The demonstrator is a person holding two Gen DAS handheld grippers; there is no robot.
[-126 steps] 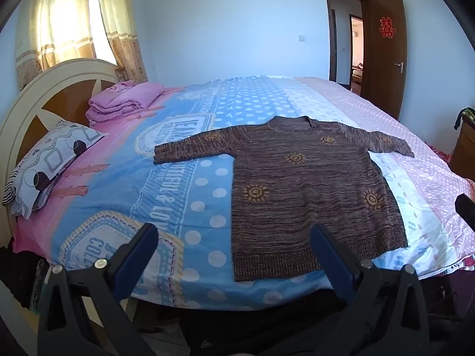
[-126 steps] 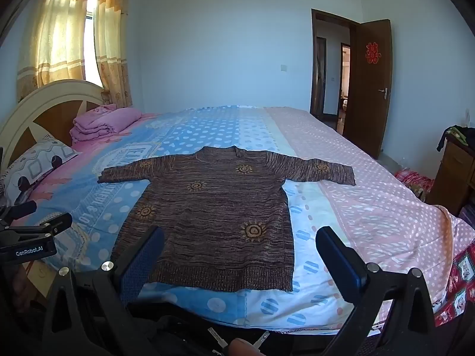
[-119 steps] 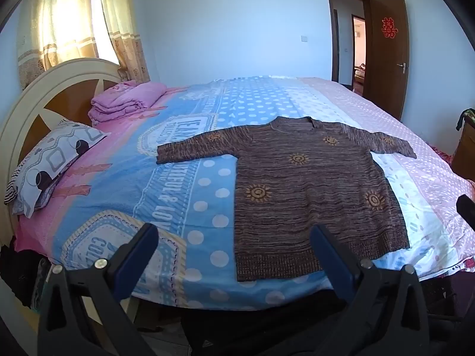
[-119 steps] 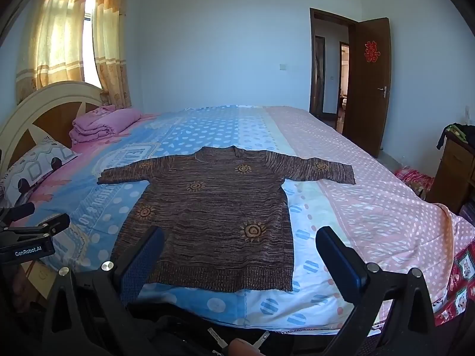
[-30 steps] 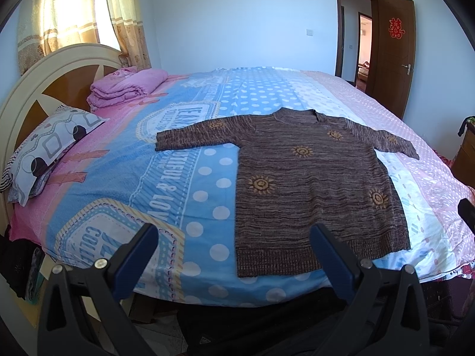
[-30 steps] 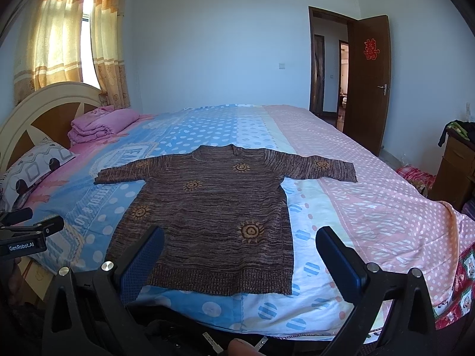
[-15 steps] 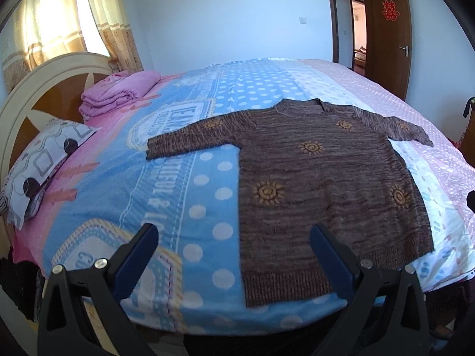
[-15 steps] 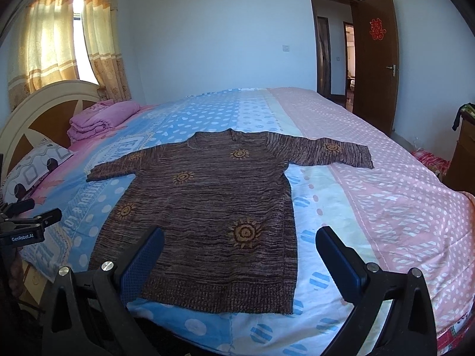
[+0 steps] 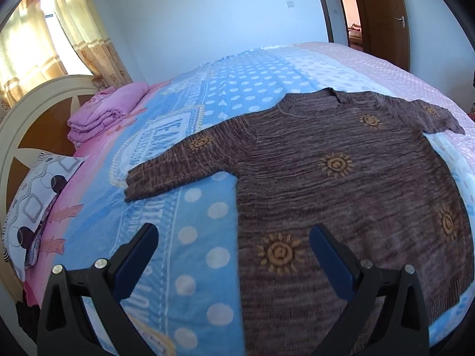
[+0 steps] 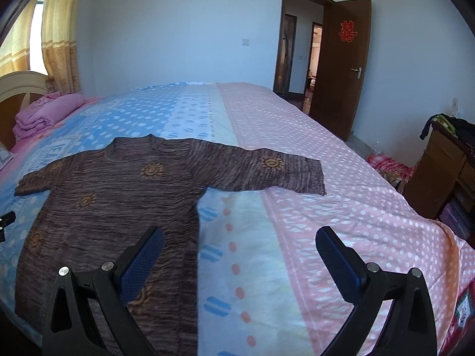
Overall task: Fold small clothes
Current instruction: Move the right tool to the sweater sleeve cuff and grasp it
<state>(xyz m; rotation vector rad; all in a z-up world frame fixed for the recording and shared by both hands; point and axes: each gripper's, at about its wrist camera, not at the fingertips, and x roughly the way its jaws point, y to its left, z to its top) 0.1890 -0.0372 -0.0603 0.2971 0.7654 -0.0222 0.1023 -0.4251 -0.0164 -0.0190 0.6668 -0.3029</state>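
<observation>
Evidently soft and limp, the knit sweater (image 9: 350, 195) would sag if lifted. With each gripper spread and empty, its sleeve cuffs ahead are best pinched: left gripper (image 9: 234, 249), right gripper (image 10: 240, 249).

I count one brown knitted sweater with orange sun motifs (image 9: 341, 184), one folded pink blanket (image 9: 104, 115), one patterned grey-and-white pillow (image 9: 35, 204) — and one open brown wooden door (image 10: 341, 65).

Sweater (image 9: 341, 195) hem slips behind the left gripper (image 9: 233, 255) fingers, lower frame; its left cuff blurs at right-view's left edge
</observation>
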